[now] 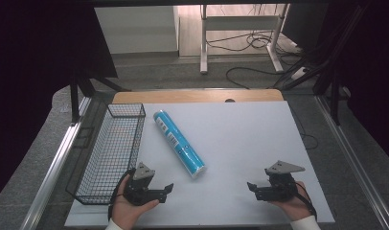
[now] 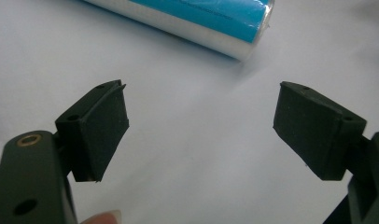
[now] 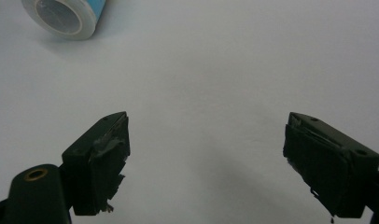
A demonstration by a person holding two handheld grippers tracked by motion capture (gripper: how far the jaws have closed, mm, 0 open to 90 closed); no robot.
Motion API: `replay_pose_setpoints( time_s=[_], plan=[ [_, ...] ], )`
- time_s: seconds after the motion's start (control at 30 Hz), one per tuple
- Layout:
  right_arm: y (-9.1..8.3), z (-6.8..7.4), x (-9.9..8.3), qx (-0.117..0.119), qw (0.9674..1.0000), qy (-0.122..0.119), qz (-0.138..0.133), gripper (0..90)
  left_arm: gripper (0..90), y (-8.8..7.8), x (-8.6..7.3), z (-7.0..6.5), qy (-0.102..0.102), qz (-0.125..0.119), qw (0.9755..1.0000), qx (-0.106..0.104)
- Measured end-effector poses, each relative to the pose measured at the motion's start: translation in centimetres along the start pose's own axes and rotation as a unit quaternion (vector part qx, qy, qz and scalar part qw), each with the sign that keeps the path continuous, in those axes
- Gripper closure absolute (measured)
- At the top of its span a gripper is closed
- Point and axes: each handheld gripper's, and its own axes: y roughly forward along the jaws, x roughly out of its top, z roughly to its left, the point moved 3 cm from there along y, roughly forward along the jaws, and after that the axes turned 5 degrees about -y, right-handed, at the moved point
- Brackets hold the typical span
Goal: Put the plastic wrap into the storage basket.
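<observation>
Lying slantwise on the table [image 1: 240, 139], the blue roll [image 1: 179, 143] sits between both spread, empty grippers: nearer the left gripper [image 1: 167, 188], farther from the right gripper [image 1: 251, 186], beside the basket [image 1: 113, 148].

One blue roll [image 1: 178, 143], one wire basket [image 1: 111, 153]

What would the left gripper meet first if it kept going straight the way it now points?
Probably the near end of the blue roll, lying on the white table ahead of the open left gripper. Depth is unclear; it might just pass the roll's end.
</observation>
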Motion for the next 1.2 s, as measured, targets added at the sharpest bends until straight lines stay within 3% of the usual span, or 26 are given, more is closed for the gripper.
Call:
replay_pose_setpoints(
  time_s=[0.3, 0.53, 0.7, 0.9, 1.0, 1.2],
  plan=[
    [0.0, -0.3, 0.1, -0.001, 0.9998, 0.018, 0.006, 17.0, 17.6, -0.3, 0.1, 0.1, -0.004, -0.004, 1.0, -0.006],
    [0.0, 0.3, 0.6, 0.006, 1.0, 0.002, 0.0, 19.6, 17.6, -0.5, 0.0, 0.3, -0.003, -0.006, 1.0, 0.008],
    [0.1, 0.9, 1.2, 0.011, 0.9999, -0.011, -0.008, 24.0, 17.4, -1.1, 0.1, 0.0, 0.007, -0.008, 0.9999, 0.004],
    [0.1, 1.3, 2.9, 0.018, 0.9997, -0.007, -0.012, 25.7, 17.4, -1.7, 0.0, 0.0, 0.007, -0.013, 0.9999, 0.004],
    [0.4, 1.6, 4.0, 0.019, 0.9997, -0.017, -0.003, 25.7, 17.2, -1.7, -0.1, 0.0, 0.013, -0.01, 0.9999, 0.005],
    [1.0, 2.2, 7.3, 0.029, 0.9994, -0.019, 0.0, 27.4, 17.0, -1.6, -0.2, 0.2, 0.009, -0.005, 0.9999, 0.003]
  ],
)
